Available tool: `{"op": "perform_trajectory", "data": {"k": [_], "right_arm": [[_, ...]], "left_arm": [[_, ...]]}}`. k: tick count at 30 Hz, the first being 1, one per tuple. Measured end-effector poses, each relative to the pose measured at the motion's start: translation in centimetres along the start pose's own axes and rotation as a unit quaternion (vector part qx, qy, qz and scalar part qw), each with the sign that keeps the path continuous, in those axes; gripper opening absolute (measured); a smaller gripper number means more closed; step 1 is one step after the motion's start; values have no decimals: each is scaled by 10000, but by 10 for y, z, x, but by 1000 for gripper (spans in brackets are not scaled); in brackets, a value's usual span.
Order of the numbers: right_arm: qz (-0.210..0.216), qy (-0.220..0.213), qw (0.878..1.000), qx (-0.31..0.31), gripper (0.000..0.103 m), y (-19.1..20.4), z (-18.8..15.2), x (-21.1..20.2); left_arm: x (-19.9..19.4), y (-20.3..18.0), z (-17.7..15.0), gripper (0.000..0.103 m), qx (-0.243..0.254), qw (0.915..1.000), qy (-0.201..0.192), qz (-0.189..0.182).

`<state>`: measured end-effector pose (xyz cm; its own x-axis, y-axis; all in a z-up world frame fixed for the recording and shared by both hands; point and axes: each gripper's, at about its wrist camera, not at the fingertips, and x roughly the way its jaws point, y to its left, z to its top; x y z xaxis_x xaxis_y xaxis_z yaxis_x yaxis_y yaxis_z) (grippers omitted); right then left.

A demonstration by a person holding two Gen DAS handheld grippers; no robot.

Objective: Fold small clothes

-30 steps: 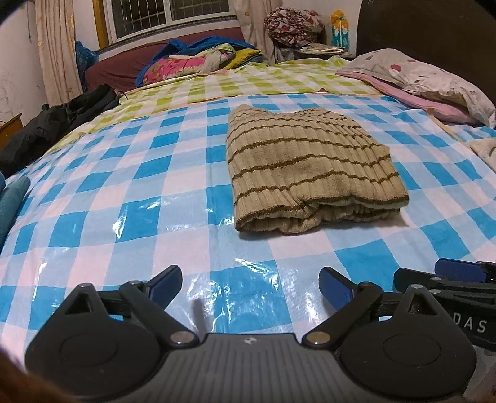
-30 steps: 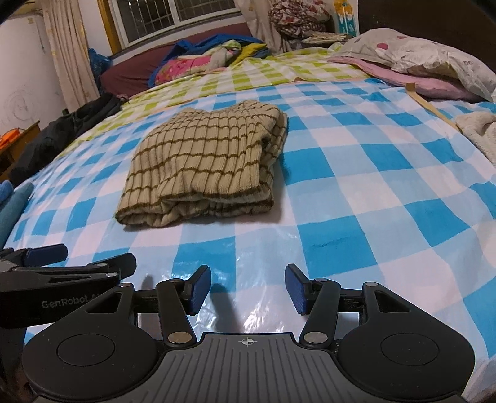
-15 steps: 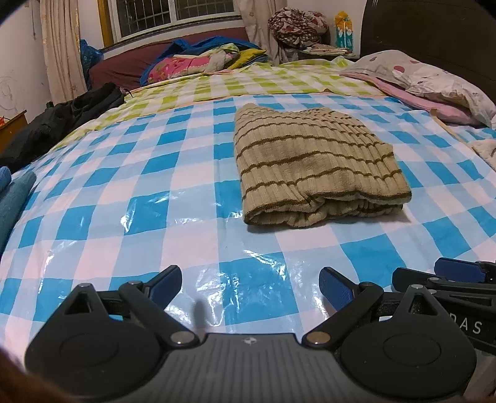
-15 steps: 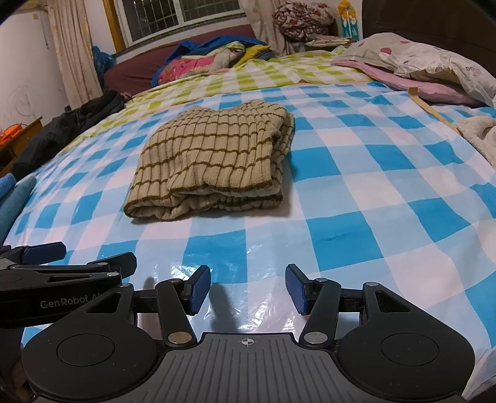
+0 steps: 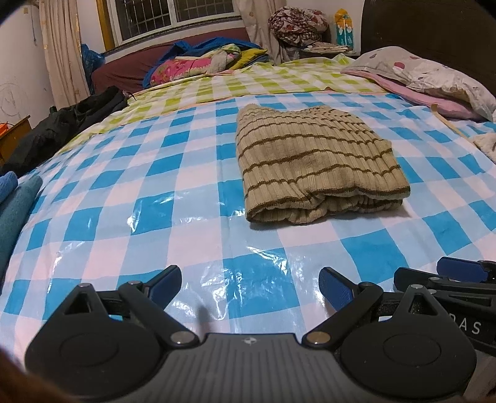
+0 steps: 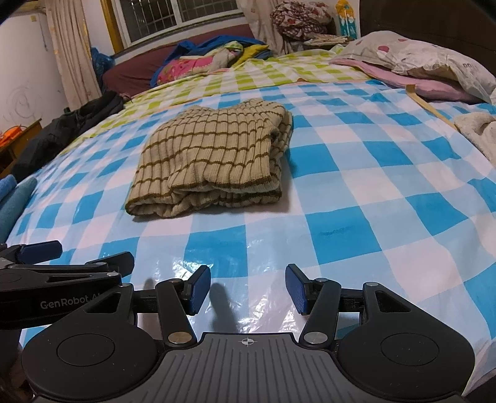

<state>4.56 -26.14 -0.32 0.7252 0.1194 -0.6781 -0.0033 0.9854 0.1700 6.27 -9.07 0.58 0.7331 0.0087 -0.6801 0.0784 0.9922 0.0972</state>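
Your folded beige brown-striped ribbed knit garment (image 5: 316, 167) lies on the blue-and-white checked bed cover (image 5: 124, 198). Your left gripper (image 5: 250, 283) and right gripper (image 6: 248, 288) sit near, jaws released, empty.

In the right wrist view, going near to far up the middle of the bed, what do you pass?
right gripper, jaws open → blue checked sheet → folded striped sweater → green checked sheet → pile of colourful bedding → barred window

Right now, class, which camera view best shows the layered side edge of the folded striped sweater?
The right wrist view: the striped sweater shows stacked layers along its right side. The left wrist view shows its top and front fold only.
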Motion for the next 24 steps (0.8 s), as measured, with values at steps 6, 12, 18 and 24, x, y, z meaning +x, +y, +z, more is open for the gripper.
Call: {"op": "perform_trajectory", "data": {"k": [6,12,18,24], "right_arm": [[-15,10,10000,-22,53,2,-4,-3],[-12,36,10000,40,54,1,-7,-6],[-45,43,10000,55,55,0,-10,-9],[-114,63,9999,-3,55,2,-12,-10]], "left_arm": [[-2,1,-2,100,5,10000,30,44],[-4,0,-5,100,-17,10000,52,-6],[-6,1,-9,100,-47,9999,92,-50],[-6,1,-15,100,-46,9999,147,-62]]}}
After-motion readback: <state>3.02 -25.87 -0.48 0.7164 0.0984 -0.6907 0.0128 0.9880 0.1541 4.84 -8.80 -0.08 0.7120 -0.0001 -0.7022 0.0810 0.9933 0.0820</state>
